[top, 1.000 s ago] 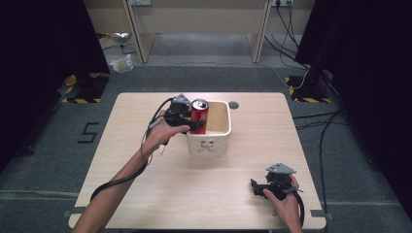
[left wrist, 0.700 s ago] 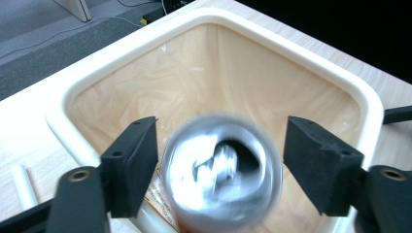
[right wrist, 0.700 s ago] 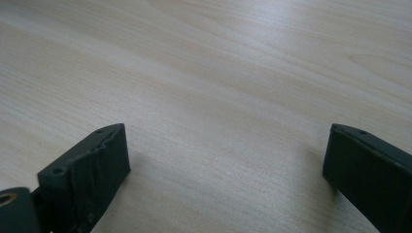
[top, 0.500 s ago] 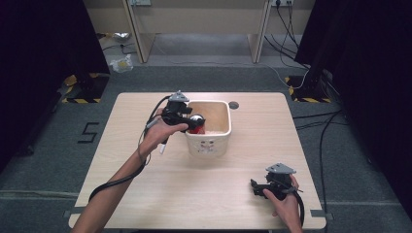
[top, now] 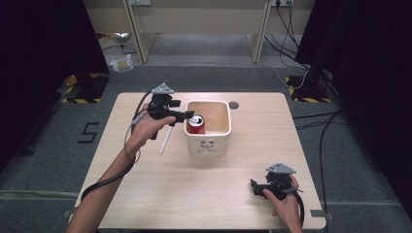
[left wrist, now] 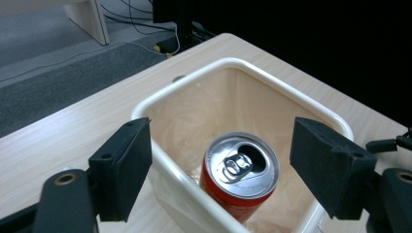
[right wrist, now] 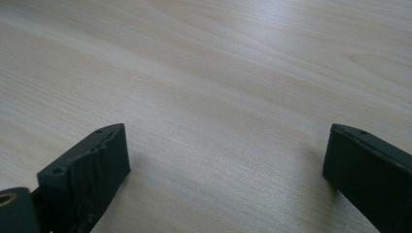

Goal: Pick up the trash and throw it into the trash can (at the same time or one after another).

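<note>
Jaws of the left gripper are seen spread wide, having just been opening, with nothing pressed between the pads. Between and beyond them, in the left gripper view, a red can is seen standing upright inside a cream tub, its silver top with the pull tab and open mouth turned toward the camera. The can is set against the tub's near wall, clear of both jaws.

From the high view, the left gripper is held just at the tub's left rim, jaws pointed toward the can, which is lodged in the left part of the tub. The tub is placed a little behind the middle of the desk. A white stick-like part is noted hanging below the left hand, left of the tub; what it is cannot be told.

Jaws of the right gripper are likewise seen wide apart in the right gripper view, nothing between them but bare desk wood. In the high view, the right gripper is held low by the right hand, well apart from the tub, toward the near right corner of the desk.

A small round hole in the desk top is noted just behind the tub's right rear corner.
</note>
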Demonstrator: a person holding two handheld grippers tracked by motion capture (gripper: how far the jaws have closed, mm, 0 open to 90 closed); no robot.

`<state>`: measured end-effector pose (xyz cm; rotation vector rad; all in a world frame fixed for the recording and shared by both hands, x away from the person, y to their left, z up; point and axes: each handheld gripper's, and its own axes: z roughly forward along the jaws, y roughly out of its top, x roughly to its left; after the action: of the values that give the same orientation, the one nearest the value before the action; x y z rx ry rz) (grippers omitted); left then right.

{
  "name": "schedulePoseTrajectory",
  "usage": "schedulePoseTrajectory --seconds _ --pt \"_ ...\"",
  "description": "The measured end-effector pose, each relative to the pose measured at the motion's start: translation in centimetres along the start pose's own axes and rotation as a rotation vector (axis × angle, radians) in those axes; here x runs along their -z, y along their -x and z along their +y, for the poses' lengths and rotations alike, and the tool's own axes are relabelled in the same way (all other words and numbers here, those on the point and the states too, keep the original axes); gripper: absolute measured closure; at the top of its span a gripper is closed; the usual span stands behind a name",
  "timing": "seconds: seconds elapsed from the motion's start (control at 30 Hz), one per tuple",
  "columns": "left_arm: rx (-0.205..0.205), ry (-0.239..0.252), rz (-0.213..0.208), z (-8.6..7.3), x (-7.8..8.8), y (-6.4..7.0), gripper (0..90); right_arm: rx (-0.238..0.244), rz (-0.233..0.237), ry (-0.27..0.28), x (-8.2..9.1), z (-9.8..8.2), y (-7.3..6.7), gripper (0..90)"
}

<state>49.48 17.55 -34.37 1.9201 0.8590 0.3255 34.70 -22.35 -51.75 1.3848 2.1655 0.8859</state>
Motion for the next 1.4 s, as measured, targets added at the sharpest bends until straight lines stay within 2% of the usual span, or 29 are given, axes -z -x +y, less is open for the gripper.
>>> schedulePoseTrajectory --seconds 0.23,0.57,0.77,0.83,1.07,1.4 --pt "0.016 0.002 0.032 -0.7 1.3 -1.5 23.6 0.0 0.0 0.0 0.0 0.0 0.0 3.2" --pt "0.049 -0.003 0.056 -2.5 2.0 -3.4 24.1 -0.002 -0.001 -0.001 0.0 0.0 0.0 3.1" --pt "0.081 -0.001 0.09 -3.6 2.2 -4.8 24.8 -0.001 0.0 -0.002 0.0 0.0 0.0 2.9" --pt "0.089 -0.012 0.116 -4.5 2.0 -5.5 25.1 -0.001 0.001 -0.002 0.0 0.0 0.0 2.9" --pt "0.115 -0.048 0.145 -6.6 0.9 -6.8 26.2 0.002 0.001 -0.002 0.0 0.0 0.0 2.9" --pt "0.109 -0.068 0.18 -8.5 0.0 -7.3 28.2 -0.001 0.001 -0.002 0.0 0.0 0.0 2.9"
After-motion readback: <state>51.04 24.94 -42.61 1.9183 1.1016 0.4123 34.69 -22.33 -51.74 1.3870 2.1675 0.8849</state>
